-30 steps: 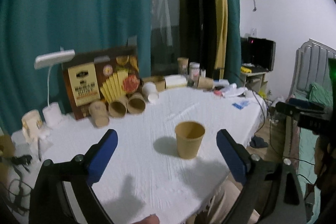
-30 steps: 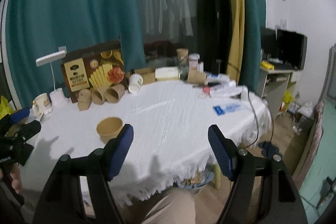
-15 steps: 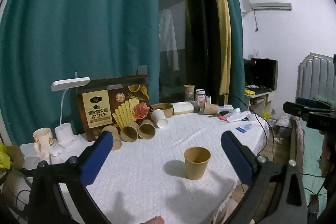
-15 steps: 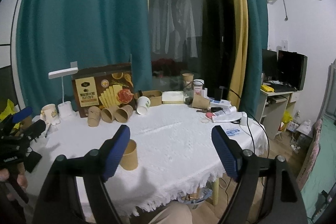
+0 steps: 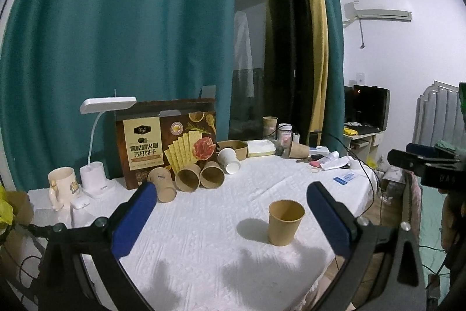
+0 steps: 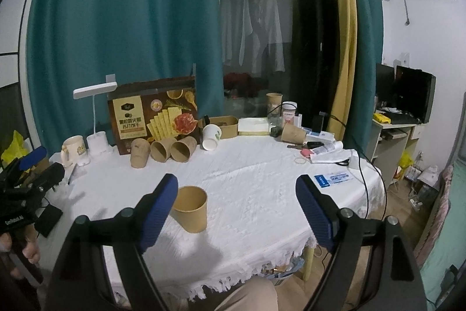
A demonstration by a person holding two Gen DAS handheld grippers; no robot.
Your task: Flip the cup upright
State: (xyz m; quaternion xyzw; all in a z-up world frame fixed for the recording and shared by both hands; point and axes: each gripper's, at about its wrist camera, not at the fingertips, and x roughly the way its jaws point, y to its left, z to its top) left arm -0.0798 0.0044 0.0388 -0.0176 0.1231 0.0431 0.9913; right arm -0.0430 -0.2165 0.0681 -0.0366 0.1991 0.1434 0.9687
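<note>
well, cup (image 5: 284,221) upright nr table (image 6: 262,174) front edge; both tongs wide, clear.

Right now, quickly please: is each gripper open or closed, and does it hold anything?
Left gripper: open, holds nothing; the cup stands apart.
Right gripper: open, holds nothing.

cup (image 5: 284,222): matt brown paper | tablecloth (image 5: 204,238): white textured cloth | mug (image 5: 61,185): glossy ceramic

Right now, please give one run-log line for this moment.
paper cup: upright on table, free | left gripper: open | right gripper: open | phase: flip done
</note>
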